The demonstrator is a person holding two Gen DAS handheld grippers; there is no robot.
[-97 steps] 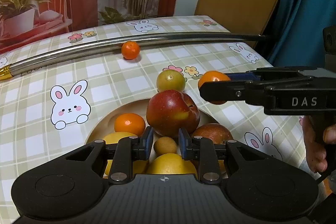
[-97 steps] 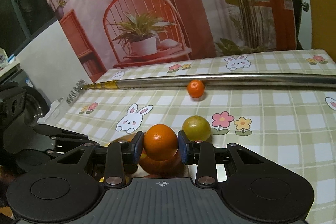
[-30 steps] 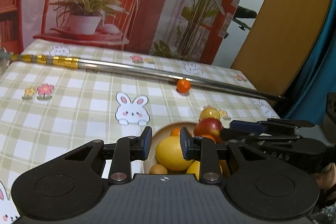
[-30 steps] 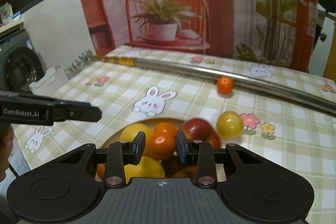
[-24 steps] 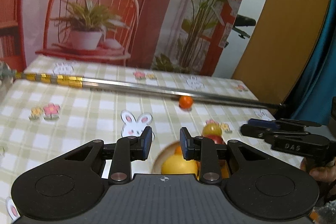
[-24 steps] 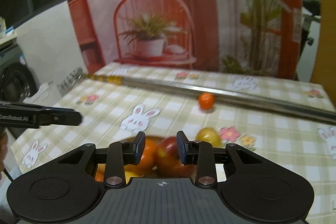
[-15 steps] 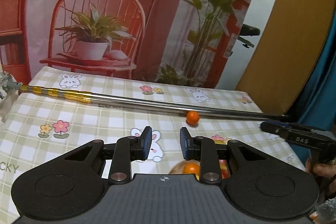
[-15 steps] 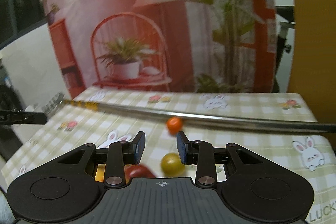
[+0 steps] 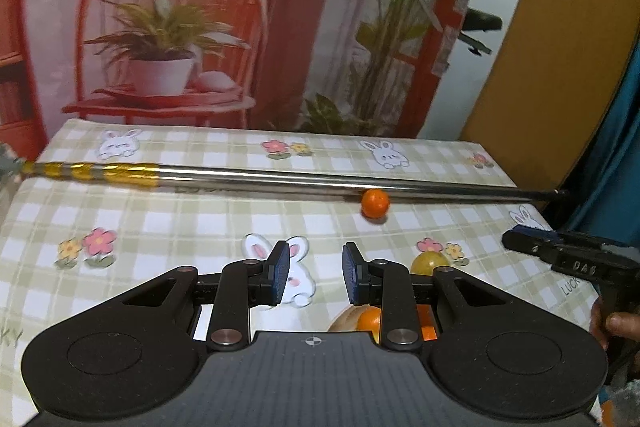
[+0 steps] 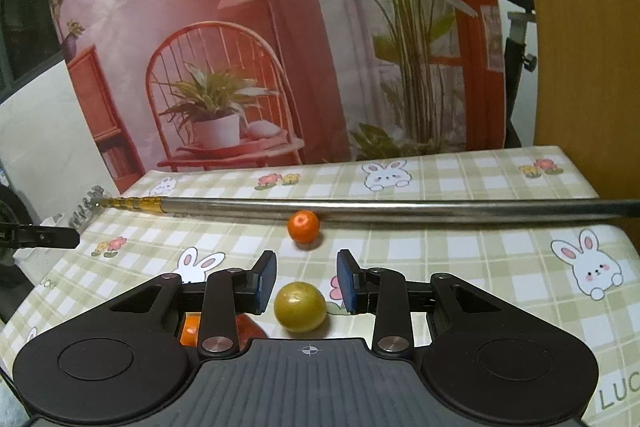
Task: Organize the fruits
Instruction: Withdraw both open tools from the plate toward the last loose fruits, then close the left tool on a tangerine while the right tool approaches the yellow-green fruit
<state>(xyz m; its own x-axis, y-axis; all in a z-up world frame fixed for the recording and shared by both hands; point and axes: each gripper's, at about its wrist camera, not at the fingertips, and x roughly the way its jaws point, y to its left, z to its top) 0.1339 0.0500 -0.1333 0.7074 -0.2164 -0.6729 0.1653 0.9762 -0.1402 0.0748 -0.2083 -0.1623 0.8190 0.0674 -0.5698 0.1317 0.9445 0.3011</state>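
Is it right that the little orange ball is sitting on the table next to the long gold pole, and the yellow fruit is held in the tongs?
Not quite. The yellow fruit is not held: in the right wrist view it lies on the table, and the right tongs do not touch it. The orange does sit beside the pole.

Empty left claw (image 9: 312,277), tangerine (image 9: 375,203), pole (image 9: 320,182)

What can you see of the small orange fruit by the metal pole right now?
The small orange fruit is round, bright and glossy, probably a mandarin, with a pale spot on top. It rests alone on the checked tablecloth, against or just short of the near side of the metal pole; I cannot tell which. Nothing else touches it.
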